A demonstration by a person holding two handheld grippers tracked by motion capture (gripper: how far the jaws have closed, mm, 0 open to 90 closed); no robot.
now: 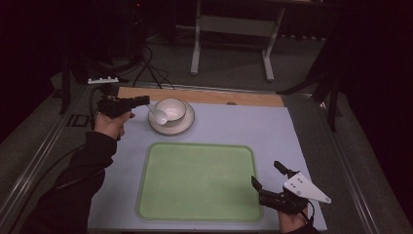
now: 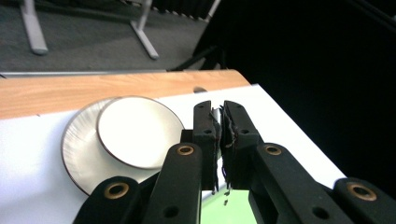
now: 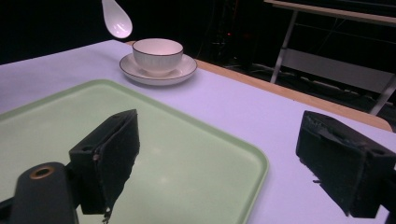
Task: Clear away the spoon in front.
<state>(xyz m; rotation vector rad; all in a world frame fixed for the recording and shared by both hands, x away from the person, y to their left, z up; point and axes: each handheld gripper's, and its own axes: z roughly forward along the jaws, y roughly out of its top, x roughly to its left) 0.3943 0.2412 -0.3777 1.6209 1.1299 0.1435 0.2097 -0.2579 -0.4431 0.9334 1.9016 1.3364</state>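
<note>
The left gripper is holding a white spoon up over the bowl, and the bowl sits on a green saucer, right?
Not quite. The saucer is white with a dark rim, as the right gripper view shows; the green thing is the tray. The rest holds: the left gripper holds the white spoon over the bowl.

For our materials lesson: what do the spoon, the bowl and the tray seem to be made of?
Spoon: probably glazed ceramic; white and glossy with a soft highlight.
Bowl: likely glazed ceramic too; shiny white with a thin dark rim line.
Tray: looks like plastic; pale green, smooth, with a moulded raised rim and a dull sheen.
</note>
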